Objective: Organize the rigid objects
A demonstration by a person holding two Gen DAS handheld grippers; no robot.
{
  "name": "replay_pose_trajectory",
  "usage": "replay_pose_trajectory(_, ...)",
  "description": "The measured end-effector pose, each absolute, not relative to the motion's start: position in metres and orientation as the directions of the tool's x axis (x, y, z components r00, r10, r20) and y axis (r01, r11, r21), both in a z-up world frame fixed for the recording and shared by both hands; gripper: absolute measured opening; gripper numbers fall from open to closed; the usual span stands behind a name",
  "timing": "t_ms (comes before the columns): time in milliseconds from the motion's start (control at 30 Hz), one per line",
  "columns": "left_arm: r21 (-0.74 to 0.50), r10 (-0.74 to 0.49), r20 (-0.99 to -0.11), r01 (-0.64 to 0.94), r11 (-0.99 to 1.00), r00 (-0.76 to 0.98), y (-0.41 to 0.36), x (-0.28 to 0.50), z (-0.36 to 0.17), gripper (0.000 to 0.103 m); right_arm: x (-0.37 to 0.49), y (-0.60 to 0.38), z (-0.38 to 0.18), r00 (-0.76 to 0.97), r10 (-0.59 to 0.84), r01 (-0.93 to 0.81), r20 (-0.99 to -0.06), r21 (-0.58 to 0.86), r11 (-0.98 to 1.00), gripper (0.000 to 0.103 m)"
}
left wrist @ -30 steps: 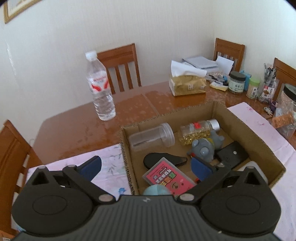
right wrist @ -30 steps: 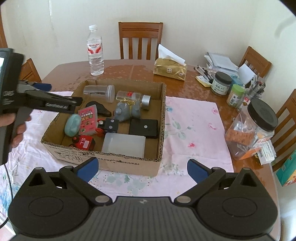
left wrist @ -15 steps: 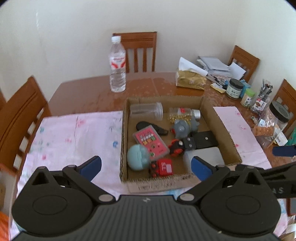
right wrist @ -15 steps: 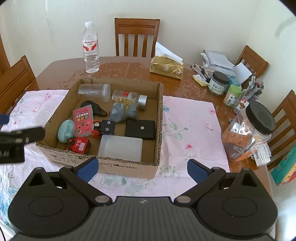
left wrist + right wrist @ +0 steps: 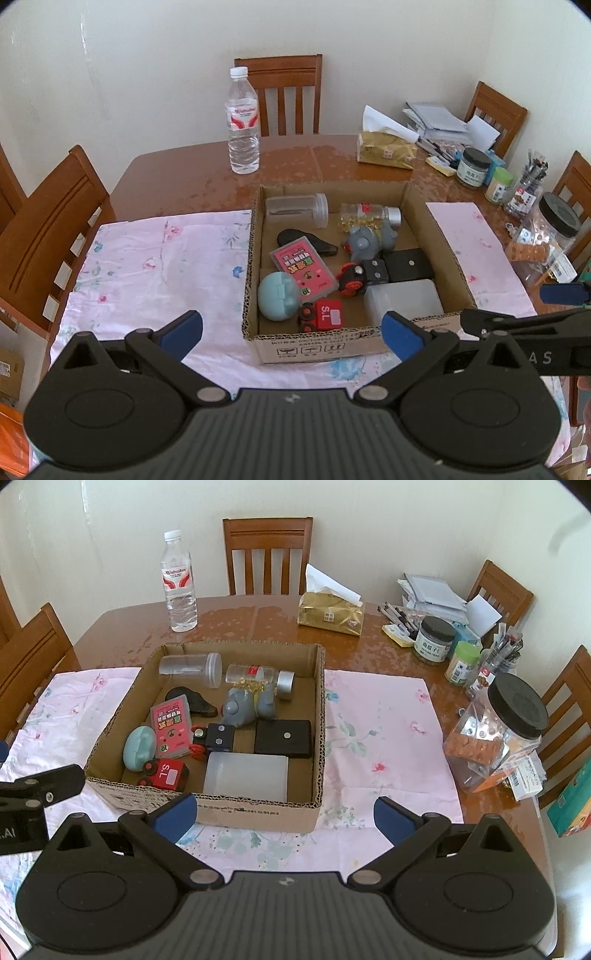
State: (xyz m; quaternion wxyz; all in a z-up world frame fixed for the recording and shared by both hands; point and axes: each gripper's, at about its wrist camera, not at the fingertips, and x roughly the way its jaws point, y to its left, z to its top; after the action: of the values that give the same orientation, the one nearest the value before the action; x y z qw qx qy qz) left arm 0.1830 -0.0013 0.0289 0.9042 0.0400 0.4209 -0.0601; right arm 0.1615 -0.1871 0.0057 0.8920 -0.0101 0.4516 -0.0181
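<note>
Above table (image 5: 236, 616), both tools spread

Corrugated cardboard box (image 5: 258, 812) sits on floral cloth (image 5: 384, 716) over glossy wood table (image 5: 236, 620).

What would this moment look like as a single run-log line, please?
left gripper: open, empty | right gripper: open, empty | both short of cardboard box | items in box untouched
</note>
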Motion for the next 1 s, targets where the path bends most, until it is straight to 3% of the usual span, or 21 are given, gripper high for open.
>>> replay_pose_trajectory(1000, 0.036, -0.067, -0.763, 0.145, 0.989, 0.643, -0.0057, 0.1829, 0.0362, 0.102, 0.1626, -0.1919, 0.012, 0.6, -0.05, 0.043, -0.798, -0.031, 0.999, 0.103)
